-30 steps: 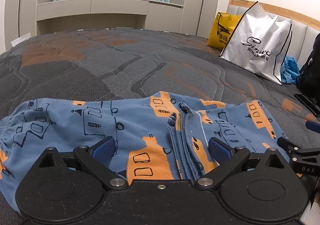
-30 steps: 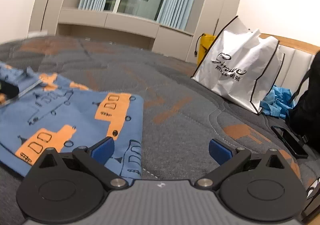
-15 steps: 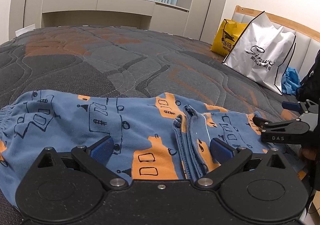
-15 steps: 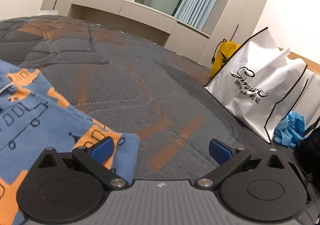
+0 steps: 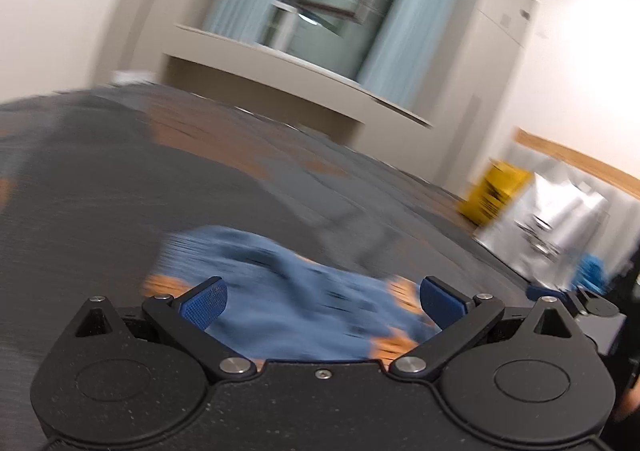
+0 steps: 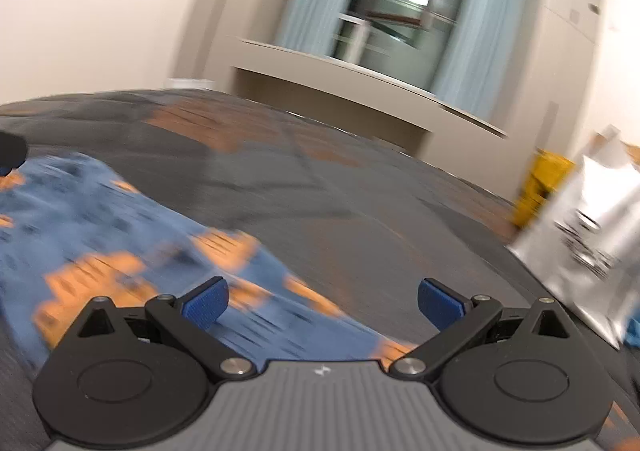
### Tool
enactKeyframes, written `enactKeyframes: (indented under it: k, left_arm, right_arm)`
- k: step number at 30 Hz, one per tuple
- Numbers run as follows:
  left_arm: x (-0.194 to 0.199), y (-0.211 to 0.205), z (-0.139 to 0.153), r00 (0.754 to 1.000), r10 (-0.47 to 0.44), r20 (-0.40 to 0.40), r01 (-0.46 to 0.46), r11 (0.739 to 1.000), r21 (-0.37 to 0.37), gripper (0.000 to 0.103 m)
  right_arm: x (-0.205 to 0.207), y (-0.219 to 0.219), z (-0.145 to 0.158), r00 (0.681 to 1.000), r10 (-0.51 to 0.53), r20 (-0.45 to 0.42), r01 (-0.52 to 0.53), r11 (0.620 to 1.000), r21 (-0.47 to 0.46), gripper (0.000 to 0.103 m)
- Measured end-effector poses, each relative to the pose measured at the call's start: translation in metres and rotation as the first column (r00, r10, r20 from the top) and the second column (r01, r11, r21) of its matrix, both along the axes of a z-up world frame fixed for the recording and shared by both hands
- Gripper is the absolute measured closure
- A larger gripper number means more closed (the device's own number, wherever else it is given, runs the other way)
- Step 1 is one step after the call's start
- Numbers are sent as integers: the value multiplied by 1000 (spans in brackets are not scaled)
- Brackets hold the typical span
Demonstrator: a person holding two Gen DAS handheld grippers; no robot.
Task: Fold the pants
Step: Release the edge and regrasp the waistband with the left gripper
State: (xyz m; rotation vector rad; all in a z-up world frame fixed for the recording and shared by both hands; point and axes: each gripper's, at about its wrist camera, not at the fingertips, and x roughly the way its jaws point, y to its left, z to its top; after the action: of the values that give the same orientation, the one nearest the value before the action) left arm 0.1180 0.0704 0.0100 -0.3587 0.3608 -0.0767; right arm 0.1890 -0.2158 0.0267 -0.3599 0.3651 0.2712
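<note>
The blue pants (image 5: 296, 303) with orange and black prints lie on the grey quilted bed (image 5: 120, 187); both views are motion-blurred. My left gripper (image 5: 322, 301) is open and empty, with the pants lying between and below its blue pads. My right gripper (image 6: 322, 301) is open and empty, above the right part of the pants (image 6: 120, 251). The right gripper also shows at the far right of the left wrist view (image 5: 576, 297). A dark tip of the left gripper (image 6: 10, 155) shows at the left edge of the right wrist view.
A white shopping bag (image 5: 560, 219) and a yellow bag (image 5: 492, 195) stand against the wooden headboard at the right. The same white bag (image 6: 592, 235) shows in the right wrist view. A window with curtains (image 5: 328, 7) and a long ledge lie beyond the bed.
Both grippers have swung and tilted quickly, blurring the views. They point higher toward the window, and the pants now fill less of each view. Both stay open.
</note>
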Motion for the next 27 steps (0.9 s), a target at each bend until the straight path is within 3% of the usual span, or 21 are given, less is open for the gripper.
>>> enactKeyframes:
  k: [5, 9, 11, 15, 19, 23, 26, 27]
  left_arm:
    - [-1, 40, -13, 991, 100, -85, -104, 994, -40, 1]
    - [11, 59, -26, 987, 94, -133, -108, 990, -96, 1]
    - [13, 63, -28, 990, 88, -114, -101, 989, -112, 8]
    - [18, 62, -28, 997, 52, -63, -59, 992, -112, 32]
    - [22, 48, -25, 1000, 27, -5, -27, 998, -52, 53]
    - [25, 35, -22, 999, -21, 32, 22, 1000, -20, 56]
    - [29, 34, -23, 1000, -17, 12, 17, 1000, -15, 55]
    - [30, 37, -24, 1000, 2, -2, -2, 1000, -15, 50]
  right_arm:
    - [13, 48, -10, 999, 35, -33, -37, 998, -59, 0]
    - [12, 59, -23, 998, 30, -59, -34, 997, -65, 0]
    - [9, 61, -26, 999, 26, -39, -29, 996, -79, 0]
    - [5, 66, -30, 1000, 13, -15, -15, 993, -113, 0]
    - [5, 74, -35, 1000, 8, 2, -8, 989, -146, 0]
    - [6, 71, -34, 1000, 3, -15, -4, 992, -126, 0]
    - [8, 68, -32, 1000, 5, -30, -8, 994, -110, 0]
    - [8, 68, -32, 1000, 5, -31, -8, 994, -108, 0]
